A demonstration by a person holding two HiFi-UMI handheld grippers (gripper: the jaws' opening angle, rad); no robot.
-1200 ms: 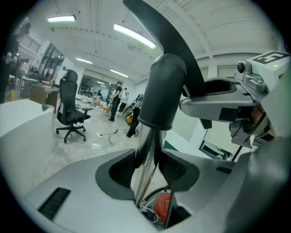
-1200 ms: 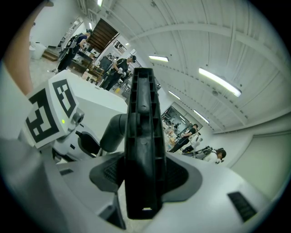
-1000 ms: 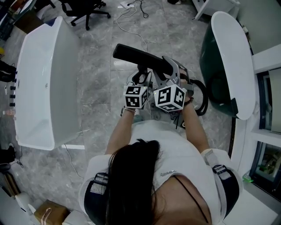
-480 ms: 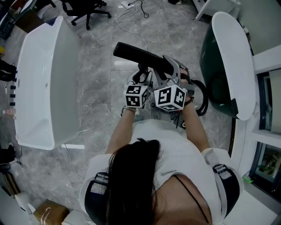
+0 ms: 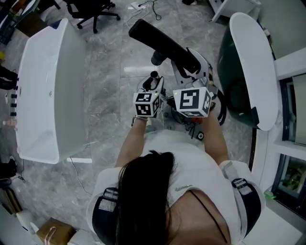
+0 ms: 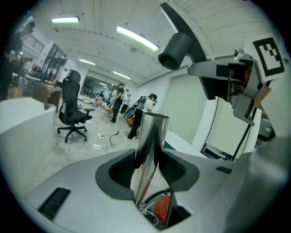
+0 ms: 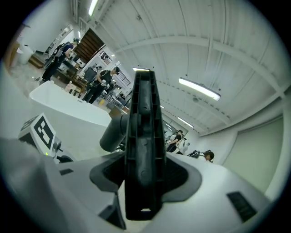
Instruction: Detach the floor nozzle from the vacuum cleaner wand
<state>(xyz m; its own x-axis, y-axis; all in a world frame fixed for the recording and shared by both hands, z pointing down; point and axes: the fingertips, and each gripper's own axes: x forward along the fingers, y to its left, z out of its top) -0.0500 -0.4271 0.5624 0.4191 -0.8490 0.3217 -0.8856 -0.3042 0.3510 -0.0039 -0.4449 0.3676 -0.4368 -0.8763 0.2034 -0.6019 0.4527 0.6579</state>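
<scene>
In the head view the black floor nozzle (image 5: 162,42) hangs tilted above the floor, its round neck (image 5: 158,58) apart from the wand's open top end (image 5: 154,75). My right gripper (image 5: 190,79) is shut on the nozzle; in the right gripper view the nozzle's black body (image 7: 142,150) fills the space between the jaws of the right gripper (image 7: 143,177). My left gripper (image 6: 148,166) is shut on the shiny metal wand (image 6: 149,145), which stands upright. The nozzle neck (image 6: 174,50) hangs above and to the right of the wand's top.
A long white table (image 5: 48,86) stands at the left and an oval white table (image 5: 253,62) at the right. A black hose (image 5: 222,106) loops by the vacuum body below my hands. An office chair (image 5: 93,9) and cables (image 5: 143,24) lie farther off.
My right gripper has risen with the floor nozzle, whose neck has come off the top of the wand. The left gripper and the wand have stayed where they were.
</scene>
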